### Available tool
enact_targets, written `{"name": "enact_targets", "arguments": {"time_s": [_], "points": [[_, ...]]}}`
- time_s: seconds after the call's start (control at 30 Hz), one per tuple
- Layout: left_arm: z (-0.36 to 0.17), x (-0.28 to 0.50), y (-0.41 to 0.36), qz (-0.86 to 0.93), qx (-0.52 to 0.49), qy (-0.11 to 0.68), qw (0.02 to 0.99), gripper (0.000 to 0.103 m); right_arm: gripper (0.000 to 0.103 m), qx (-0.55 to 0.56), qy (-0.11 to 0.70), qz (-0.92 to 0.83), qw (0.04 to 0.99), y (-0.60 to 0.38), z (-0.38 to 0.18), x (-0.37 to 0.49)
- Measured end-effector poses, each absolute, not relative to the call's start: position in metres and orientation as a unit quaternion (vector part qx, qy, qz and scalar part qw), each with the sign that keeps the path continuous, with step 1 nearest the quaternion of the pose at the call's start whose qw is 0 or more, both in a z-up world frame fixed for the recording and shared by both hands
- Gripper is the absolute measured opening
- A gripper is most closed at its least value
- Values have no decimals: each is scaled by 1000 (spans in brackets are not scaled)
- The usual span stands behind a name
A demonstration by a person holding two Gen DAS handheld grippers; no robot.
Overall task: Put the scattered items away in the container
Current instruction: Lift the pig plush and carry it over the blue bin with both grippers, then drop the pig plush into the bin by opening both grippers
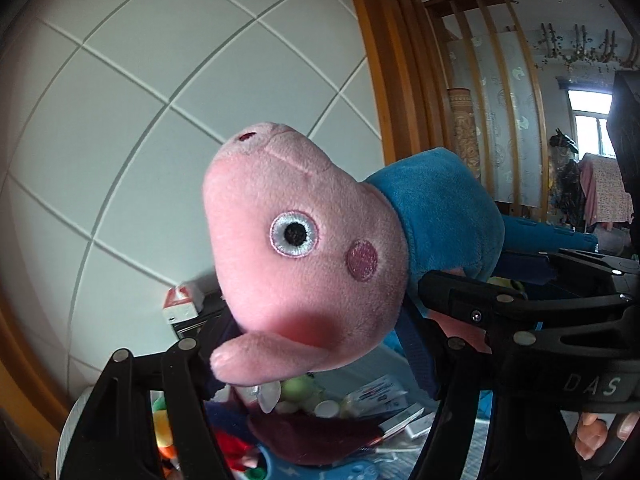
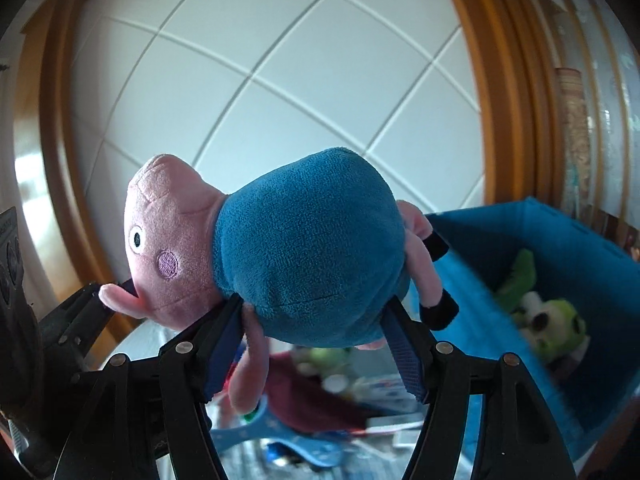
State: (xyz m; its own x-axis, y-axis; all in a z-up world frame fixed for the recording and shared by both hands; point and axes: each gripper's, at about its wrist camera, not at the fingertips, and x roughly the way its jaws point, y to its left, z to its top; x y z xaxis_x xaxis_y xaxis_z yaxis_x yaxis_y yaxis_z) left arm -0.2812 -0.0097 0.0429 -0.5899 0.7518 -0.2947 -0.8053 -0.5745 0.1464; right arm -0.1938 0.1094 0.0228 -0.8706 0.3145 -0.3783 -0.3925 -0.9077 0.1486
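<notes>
Black linkage arms of the left hand-held gripper (image 1: 308, 344) fill the bottom of the left wrist view; its blue pads clamp the head of the pink pig plush toy (image 1: 304, 248), one pad at the ear side, the other at the neck. Fingertips of a person's hand (image 1: 596, 432) show at the lower right edge of that view.

Right hand-held gripper (image 2: 316, 332): its blue pads press on the underside of the toy's blue body, one near the neck, the other near the legs. Its grip is firm on the toy, with the jaws partly spread around the wide body.

Toy position: held aloft between both hand-held grippers, lying sideways, snout tilted upward, legs toward the blue container (image 2: 560, 264).

Below the toy, blurred scattered items lie on the surface: a dark red cloth (image 1: 316, 436), white packets (image 1: 380, 396), and a blue patterned object (image 2: 296, 440).

Blue container: to the right, open, holding a green plush toy (image 2: 556, 324).

Behind: white panelled wall (image 2: 280, 80) with wooden frame (image 2: 472, 80).
</notes>
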Motion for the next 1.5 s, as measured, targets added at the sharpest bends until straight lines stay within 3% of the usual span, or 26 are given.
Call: {"name": "enact_targets", "arguments": {"time_s": [0.17,0.37,0.67,0.8,0.9,1.0,1.17,1.33,1.5], "points": [[50,-248,112,873,-93,131,460,71,68,-177,90,958,209,219,43,-157],[49,-243,267,869,-153,126,452,71,68,-228,81,948,209,360,55,-152],[-22,-279,419,849,-313,170,390,71,68,-348,136,914,157,507,-14,-189],[-56,-307,456,834,-385,170,357,71,66,-374,172,900,142,546,-51,-213],[-77,-319,471,826,-417,171,339,71,52,-386,203,892,119,560,-74,-226],[-106,-318,488,809,-438,197,338,71,51,-412,198,880,124,561,-95,-237],[-121,-305,501,806,-422,262,322,71,56,-463,206,835,214,584,-125,-227],[-119,-311,503,807,-438,250,307,71,63,-463,263,808,252,608,-136,-209],[-119,-320,488,805,-454,231,302,72,72,-475,233,812,247,603,-133,-220]]}}
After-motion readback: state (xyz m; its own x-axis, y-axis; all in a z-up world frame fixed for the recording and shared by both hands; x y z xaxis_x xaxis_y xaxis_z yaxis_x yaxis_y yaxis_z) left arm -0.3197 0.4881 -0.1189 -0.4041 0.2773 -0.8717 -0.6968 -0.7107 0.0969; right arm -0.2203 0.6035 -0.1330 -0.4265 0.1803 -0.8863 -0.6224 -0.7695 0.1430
